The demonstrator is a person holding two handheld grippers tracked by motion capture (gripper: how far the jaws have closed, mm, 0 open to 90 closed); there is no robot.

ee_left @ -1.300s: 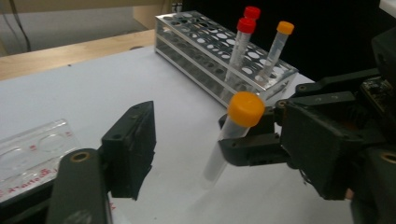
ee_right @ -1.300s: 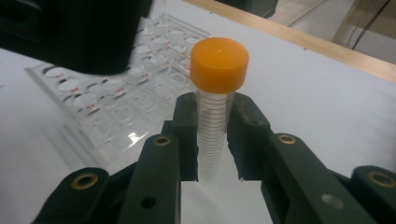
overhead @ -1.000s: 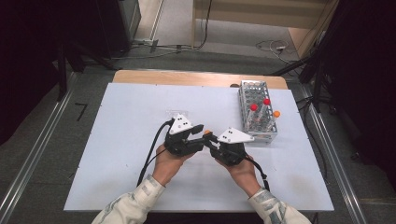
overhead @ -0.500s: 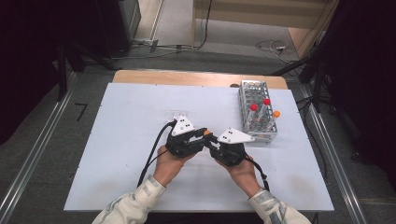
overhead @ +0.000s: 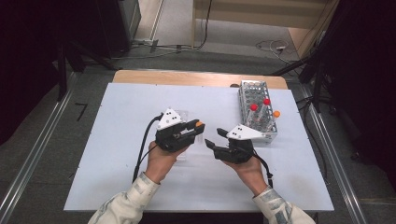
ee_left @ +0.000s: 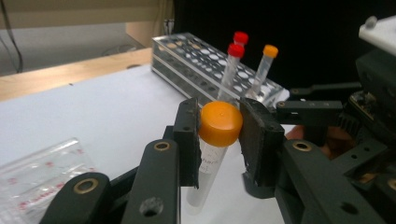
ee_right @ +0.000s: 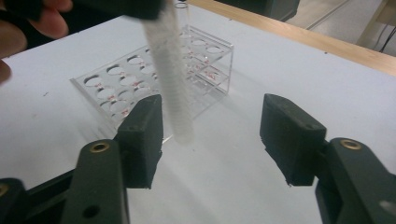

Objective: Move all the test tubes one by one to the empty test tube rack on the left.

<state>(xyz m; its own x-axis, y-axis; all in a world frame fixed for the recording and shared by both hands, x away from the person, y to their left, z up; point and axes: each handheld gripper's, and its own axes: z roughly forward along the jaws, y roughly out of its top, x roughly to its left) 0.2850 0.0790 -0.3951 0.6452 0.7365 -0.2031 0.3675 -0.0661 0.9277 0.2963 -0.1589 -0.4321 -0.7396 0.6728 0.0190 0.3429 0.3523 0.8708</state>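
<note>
An orange-capped test tube [ee_left: 219, 123] is clamped just under its cap by my left gripper [ee_left: 218, 140], which is shut on it. In the high view the tube [overhead: 199, 124] sticks out from the left gripper [overhead: 195, 130] above the table's middle. My right gripper [overhead: 213, 138] stands a short way to its right, open, with nothing between its jaws. In the right gripper view the tube's clear body [ee_right: 170, 79] hangs down ahead of the open right gripper [ee_right: 212, 135], nearer its left jaw.
A metal tube rack [overhead: 257, 109] at the right rear holds two red-capped tubes [ee_left: 236, 51] and an orange-capped one [ee_left: 267, 58]. A clear plastic rack [ee_right: 154, 79] lies on the white table [overhead: 116, 140] under the left hand.
The two grippers, close together around the orange cap before, have drawn apart. The right one has moved back to the right with its jaws open, while the left keeps the tube.
</note>
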